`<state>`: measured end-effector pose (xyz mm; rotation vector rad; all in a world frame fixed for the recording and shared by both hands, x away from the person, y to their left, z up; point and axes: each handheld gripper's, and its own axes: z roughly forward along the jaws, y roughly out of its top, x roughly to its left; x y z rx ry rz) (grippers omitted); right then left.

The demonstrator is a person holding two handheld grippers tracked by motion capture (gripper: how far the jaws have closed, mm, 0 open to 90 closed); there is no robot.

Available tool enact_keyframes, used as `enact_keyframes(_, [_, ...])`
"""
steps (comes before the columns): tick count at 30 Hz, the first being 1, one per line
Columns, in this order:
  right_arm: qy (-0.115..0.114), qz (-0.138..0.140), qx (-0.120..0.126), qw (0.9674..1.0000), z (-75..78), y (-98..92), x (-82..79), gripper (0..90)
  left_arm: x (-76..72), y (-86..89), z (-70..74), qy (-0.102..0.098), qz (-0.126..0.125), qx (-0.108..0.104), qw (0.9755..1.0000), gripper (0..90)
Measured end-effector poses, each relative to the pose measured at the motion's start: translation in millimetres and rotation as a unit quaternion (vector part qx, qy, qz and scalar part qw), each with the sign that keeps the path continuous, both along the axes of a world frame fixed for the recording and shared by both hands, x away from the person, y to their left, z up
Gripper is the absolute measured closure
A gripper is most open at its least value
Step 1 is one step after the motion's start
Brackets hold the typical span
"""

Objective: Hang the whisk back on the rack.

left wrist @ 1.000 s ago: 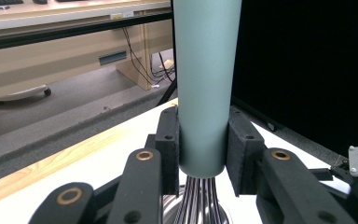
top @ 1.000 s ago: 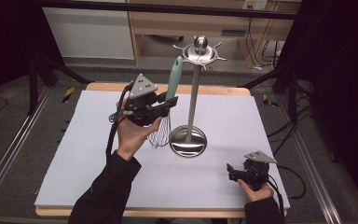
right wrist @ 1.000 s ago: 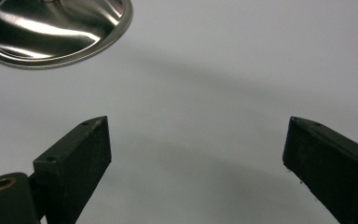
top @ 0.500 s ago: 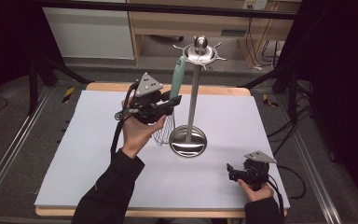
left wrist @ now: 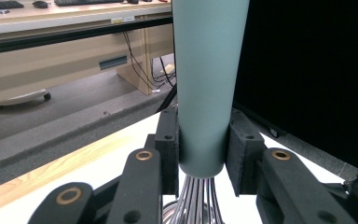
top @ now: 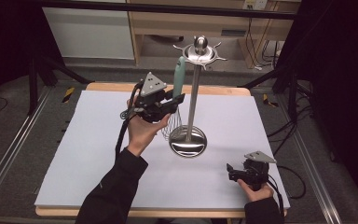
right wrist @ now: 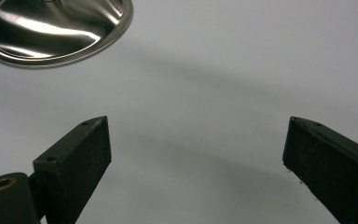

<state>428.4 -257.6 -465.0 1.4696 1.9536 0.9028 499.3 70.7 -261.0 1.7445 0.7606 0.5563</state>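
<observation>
Fingers [left wrist: 168, 149] of the left gripper [top: 177, 100] clamp the whisk [top: 179, 79], now lifted closer to the utensil stand [top: 193, 93] hooks at 12 o'clock; right gripper [top: 233, 171] sits open.

The high view looks forward and down from above the person's side, taking in the whole white worktop [top: 98, 154] with the metal stand [top: 193, 100] near its middle. The left gripper view sits very close to the whisk handle [left wrist: 207, 84], facing level past the worktop's far edge toward the desks behind. The right gripper view looks down at the worktop from close by, and shares the stand's round base [right wrist: 51, 30] with the high view
</observation>
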Motion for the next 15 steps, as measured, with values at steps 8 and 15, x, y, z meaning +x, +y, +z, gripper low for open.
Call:
enact_keyframes(8, [0.001,0.0,0.002,1.0,-0.3,-0.2,0.2,8.2,6.3,-6.2,-2.5,-0.007,0.002,0.0,1.0,68.2])
enact_keyframes(15, [0.002,0.0,0.003,1.0,-0.1,-0.6,0.1,8.1,10.7,-10.7,-3.4,-0.01,0.006,-0.001,0.9999,68.1])
